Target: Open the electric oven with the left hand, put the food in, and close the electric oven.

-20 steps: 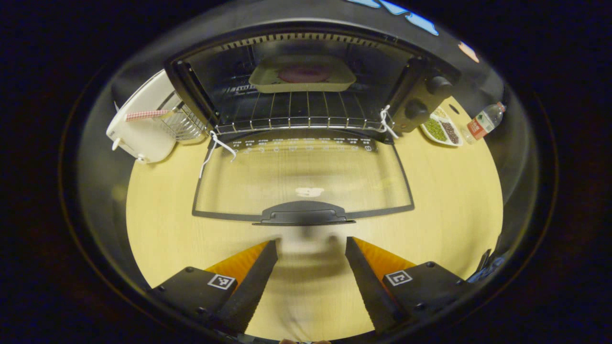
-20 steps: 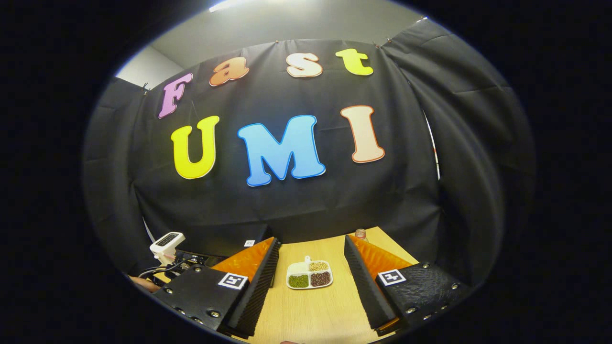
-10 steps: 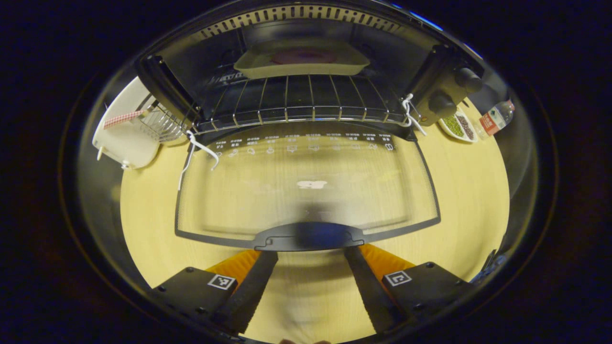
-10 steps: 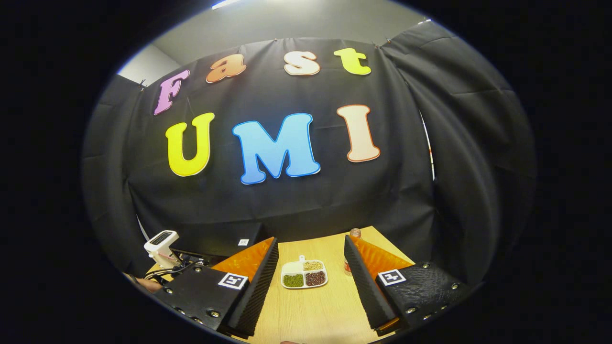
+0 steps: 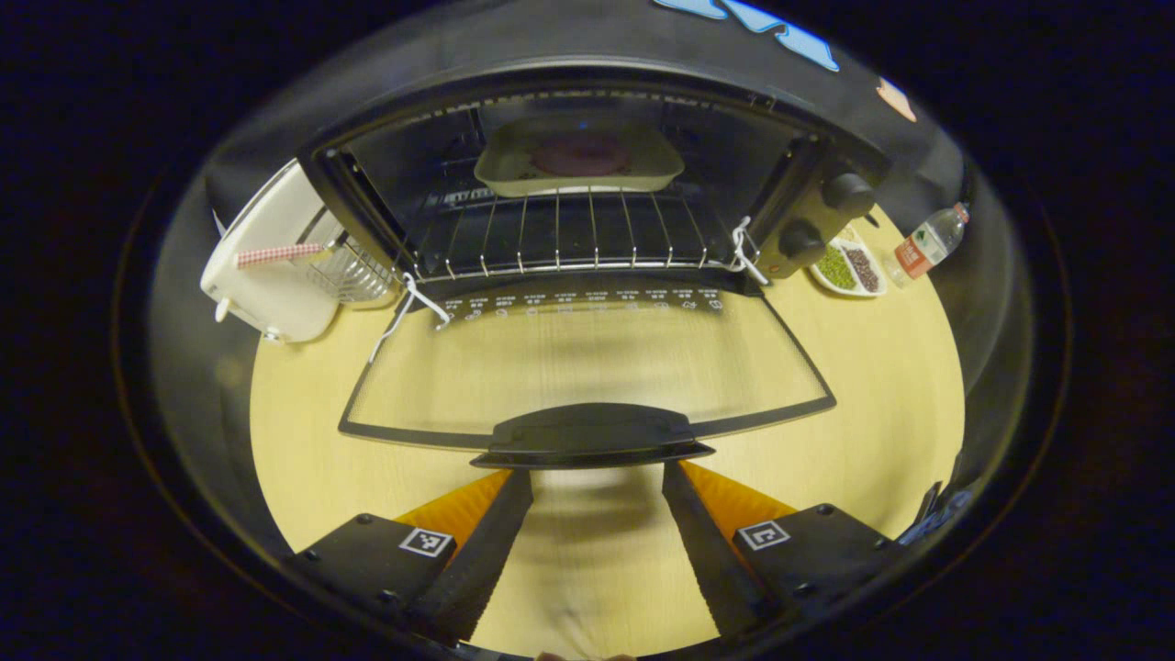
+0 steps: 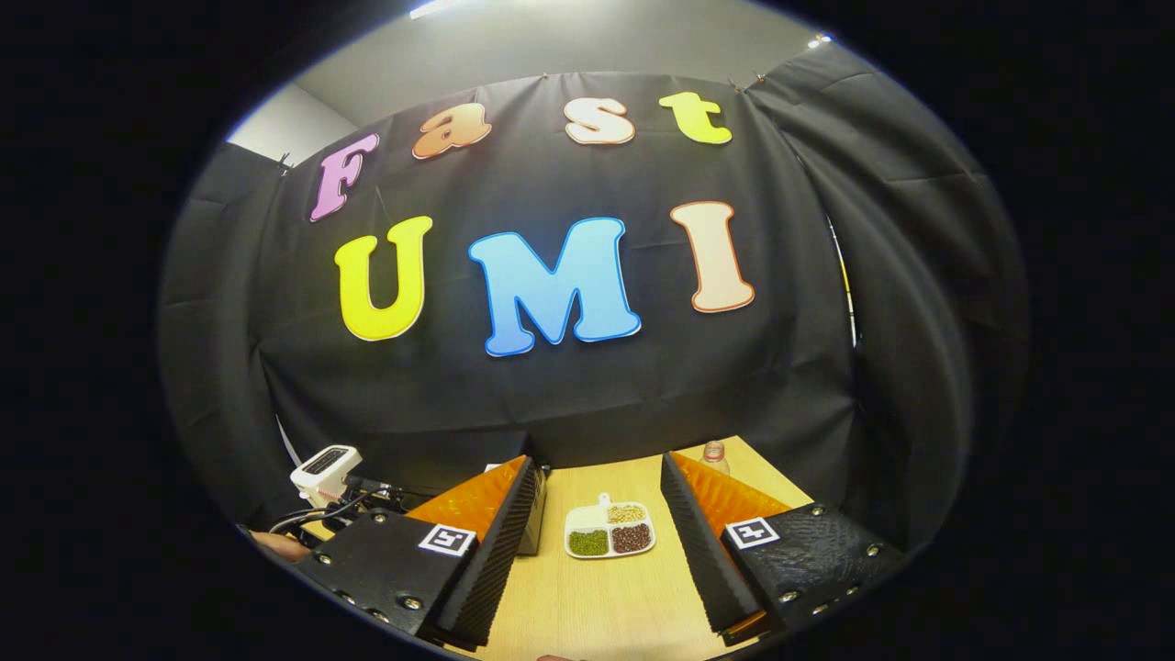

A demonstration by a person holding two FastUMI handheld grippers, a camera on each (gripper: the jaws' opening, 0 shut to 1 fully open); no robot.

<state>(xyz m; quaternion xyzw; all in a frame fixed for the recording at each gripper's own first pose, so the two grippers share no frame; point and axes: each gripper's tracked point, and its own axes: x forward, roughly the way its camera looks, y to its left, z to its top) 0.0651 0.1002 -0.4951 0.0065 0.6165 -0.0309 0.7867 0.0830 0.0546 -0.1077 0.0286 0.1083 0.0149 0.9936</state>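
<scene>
In the left gripper view the black electric oven (image 5: 826, 147) stands open, its glass door (image 5: 587, 358) folded down toward me over the wooden table (image 5: 303, 441). A pale tray holding a dark reddish food (image 5: 578, 156) rests deep inside on the wire rack (image 5: 560, 239). The door's black handle (image 5: 592, 433) sits right at the tips of my left gripper (image 5: 595, 476), which is open, with no finger pressing on it. My right gripper (image 6: 597, 464) is open and empty, raised above the table and pointing at the booth wall.
A white appliance (image 5: 266, 266) with a wire basket (image 5: 349, 262) stands left of the oven. To the oven's right lie a divided dish of beans (image 5: 849, 269) (image 6: 610, 531) and a water bottle (image 5: 923, 243). A hand (image 6: 275, 546) shows at lower left in the right gripper view.
The left gripper closed in on the door handle, which went from well ahead of the fingertips to right at them. The right gripper only swayed slightly.
</scene>
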